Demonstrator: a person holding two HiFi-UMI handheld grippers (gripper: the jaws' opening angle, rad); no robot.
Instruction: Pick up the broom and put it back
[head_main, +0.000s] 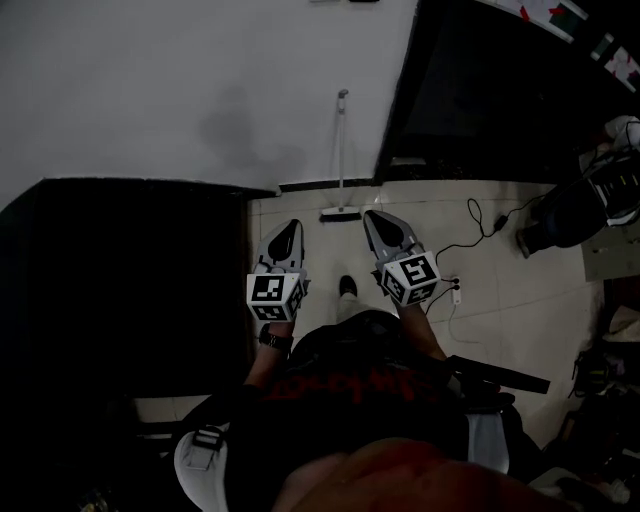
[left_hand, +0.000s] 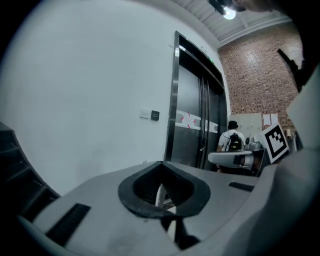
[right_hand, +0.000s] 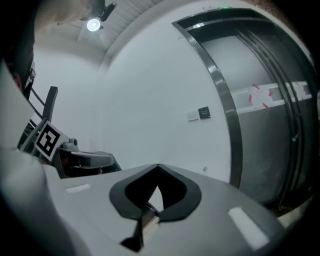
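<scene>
The broom (head_main: 341, 160) stands upright against the white wall, its brush head (head_main: 340, 213) on the tiled floor beside the dark elevator door. My left gripper (head_main: 283, 240) and right gripper (head_main: 385, 232) are held side by side, pointing at the wall just short of the brush head, one on each side of it. Both have their jaws together with nothing held. In the left gripper view the left gripper (left_hand: 162, 164) shows a pale strip through the gap below its tips. The right gripper (right_hand: 159, 166) faces the same wall.
A dark cabinet (head_main: 120, 280) fills the left. The steel elevator door (left_hand: 192, 125) is right of the broom. A cable and power strip (head_main: 456, 290) lie on the tiles. Equipment (head_main: 580, 210) crowds the far right, and a person with a backpack (left_hand: 232, 142) sits there.
</scene>
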